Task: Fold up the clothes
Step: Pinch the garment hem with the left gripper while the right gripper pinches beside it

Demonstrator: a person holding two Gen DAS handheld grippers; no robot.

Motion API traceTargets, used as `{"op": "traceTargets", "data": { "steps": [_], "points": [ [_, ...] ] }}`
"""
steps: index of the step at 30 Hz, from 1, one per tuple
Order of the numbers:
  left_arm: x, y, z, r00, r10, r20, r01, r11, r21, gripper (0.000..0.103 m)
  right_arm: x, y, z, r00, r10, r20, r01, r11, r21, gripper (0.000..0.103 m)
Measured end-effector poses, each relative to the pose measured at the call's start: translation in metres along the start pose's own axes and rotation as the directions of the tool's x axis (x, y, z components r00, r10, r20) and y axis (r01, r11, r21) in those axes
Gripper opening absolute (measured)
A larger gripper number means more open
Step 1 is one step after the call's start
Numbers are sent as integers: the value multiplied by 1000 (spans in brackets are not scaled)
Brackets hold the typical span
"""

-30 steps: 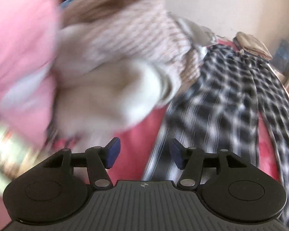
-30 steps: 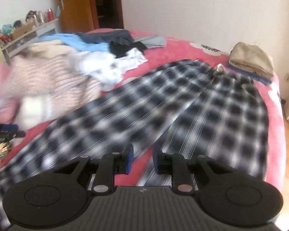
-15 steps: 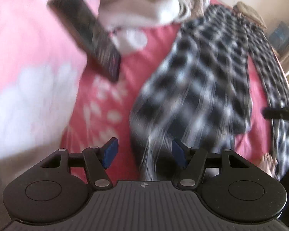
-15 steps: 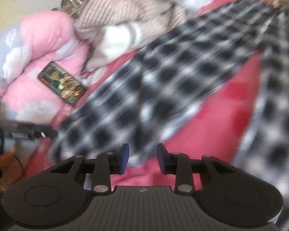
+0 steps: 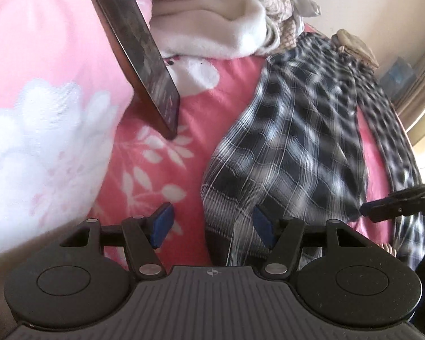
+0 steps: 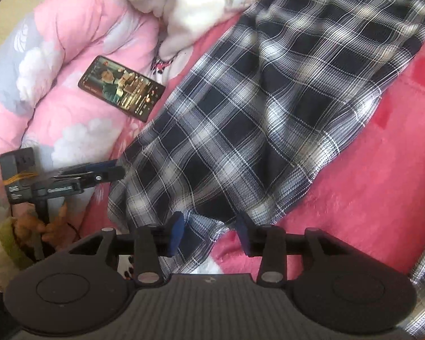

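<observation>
Plaid trousers [image 6: 269, 107] hem lies between both released claws, left claw [image 5: 211, 226] and right claw [image 6: 209, 233], whose jaws have just been opening. Closing now may pinch only one fabric layer or the bed [image 6: 368, 184] cover beneath.

- Left gripper [image 5: 212, 226] points steeply down, jaws wide apart, pads pressing on nothing.
- Right gripper [image 6: 211, 234] also tilts down; its jaws have just been opening, with cloth lying loose between them.
- A hand [image 6: 52, 231] holds the left gripper's handle.

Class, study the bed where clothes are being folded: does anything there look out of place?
Yes: a phone with its screen lit lies on the pink quilt, beside the checked trousers. It is not laundry and could get caught up in the folding.
</observation>
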State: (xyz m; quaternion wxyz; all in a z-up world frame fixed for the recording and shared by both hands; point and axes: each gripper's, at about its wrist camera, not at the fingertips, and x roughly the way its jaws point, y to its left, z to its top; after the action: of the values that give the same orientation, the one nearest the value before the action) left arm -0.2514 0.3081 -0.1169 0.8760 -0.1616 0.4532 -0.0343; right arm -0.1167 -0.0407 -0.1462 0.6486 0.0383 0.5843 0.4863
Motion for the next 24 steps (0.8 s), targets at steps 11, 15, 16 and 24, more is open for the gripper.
{"op": "traceTargets", "data": {
  "steps": [11, 15, 16, 24],
  "points": [
    [-25, -12, 11, 926, -375, 48, 377, 925, -54, 52, -2, 5, -5, 1000, -18, -5, 18, 1000, -7, 44],
    [-18, -27, -5, 942, -326, -76, 331, 941, 64, 55, -2, 6, -6, 1000, -26, 1, 26, 1000, -4, 45],
    [-15, -31, -10, 942, -318, -107, 327, 941, 88, 55, -3, 6, -6, 1000, -27, 5, 27, 1000, -1, 45],
    [-34, -16, -9, 993, -107, 38, 104, 992, 73, 56, -6, 10, -7, 999, -36, 18, 36, 999, 1, 45]
  ]
}}
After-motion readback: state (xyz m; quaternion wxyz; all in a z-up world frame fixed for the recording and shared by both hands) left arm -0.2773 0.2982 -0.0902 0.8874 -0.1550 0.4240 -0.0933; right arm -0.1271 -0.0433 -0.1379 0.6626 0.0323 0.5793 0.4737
